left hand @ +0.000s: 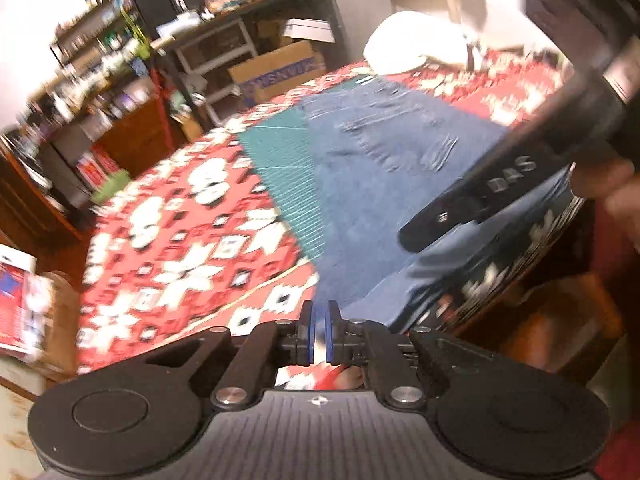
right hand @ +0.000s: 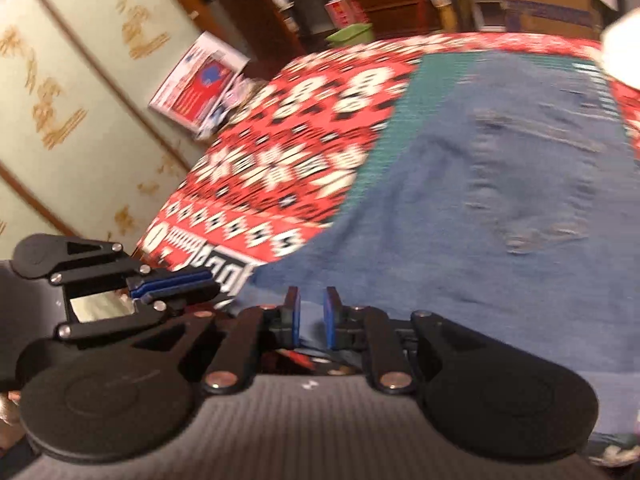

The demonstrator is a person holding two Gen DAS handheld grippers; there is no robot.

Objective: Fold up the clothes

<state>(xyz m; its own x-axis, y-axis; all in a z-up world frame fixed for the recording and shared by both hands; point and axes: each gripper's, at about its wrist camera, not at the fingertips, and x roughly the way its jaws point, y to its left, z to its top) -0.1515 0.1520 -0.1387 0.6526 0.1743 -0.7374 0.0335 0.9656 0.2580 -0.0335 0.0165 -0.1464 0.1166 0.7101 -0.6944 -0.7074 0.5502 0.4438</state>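
Blue jeans [left hand: 384, 168] with worn patches lie spread over a teal mat [left hand: 280, 168] on a red patterned blanket [left hand: 180, 232]. In the right wrist view the jeans [right hand: 480, 220] fill the right half. My right gripper [right hand: 312, 320] is at their near edge, with denim running between its blue pads and back under the body. From the left wrist view it comes in from the upper right as a black arm [left hand: 472, 196], its tip at a lifted, lighter fold of denim. My left gripper [left hand: 319, 320] is shut with nothing held, just left of the jeans' near corner; the same gripper [right hand: 176, 284] lies left of the denim edge.
The blanket's edge drops off close in front of both grippers. A white pillow [left hand: 404, 48] lies at the far end. Cluttered shelves [left hand: 100, 52], a cardboard box [left hand: 276, 68] and a printed box [right hand: 200, 84] stand on the floor around. Both views are motion-blurred.
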